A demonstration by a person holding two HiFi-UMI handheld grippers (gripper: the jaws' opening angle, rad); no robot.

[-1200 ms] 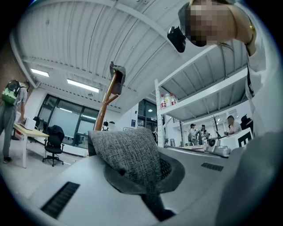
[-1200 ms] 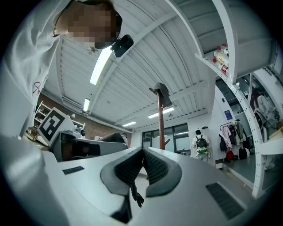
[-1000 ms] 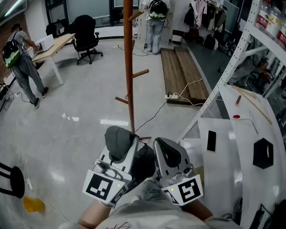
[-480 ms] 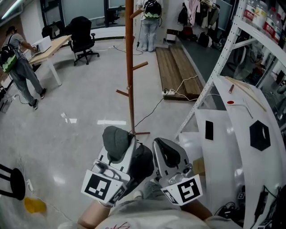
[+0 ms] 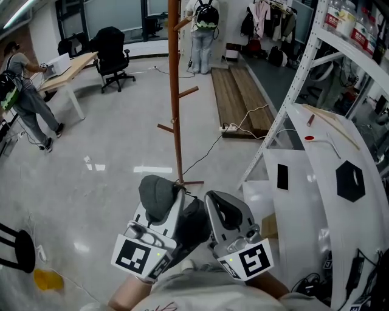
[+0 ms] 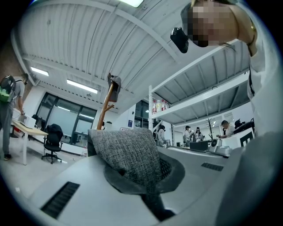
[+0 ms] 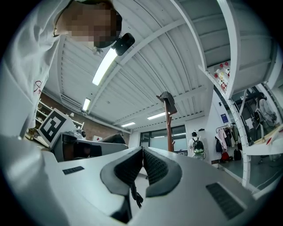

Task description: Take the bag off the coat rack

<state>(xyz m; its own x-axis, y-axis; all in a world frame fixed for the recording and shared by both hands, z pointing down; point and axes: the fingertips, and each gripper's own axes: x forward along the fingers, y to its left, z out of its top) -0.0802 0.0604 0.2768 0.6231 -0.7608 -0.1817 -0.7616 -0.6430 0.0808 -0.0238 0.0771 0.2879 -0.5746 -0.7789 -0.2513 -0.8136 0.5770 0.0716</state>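
Floor (image 5: 109,152): pale grey, glossy, mirrors the ceiling lights in bright patches. Far wall: dark glazed windows (image 5: 115,15).

Upper left: wooden desk (image 5: 73,65) on white legs, black office chair (image 5: 112,45) just beside it.

Wooden planks (image 5: 234,97) lie flat on the floor towards the far end. A white power strip (image 5: 230,128) sits at their near end, cable trailing.

Right side: white perforated-steel shelving (image 5: 292,82), with a curved white table (image 5: 316,200) below it. Clothes (image 5: 267,12) hang at the far right.

Ceiling (image 6: 79,39): white ribbed panels with beams, strip lights (image 6: 82,86) lit. Brick wall (image 7: 95,128) on one side.
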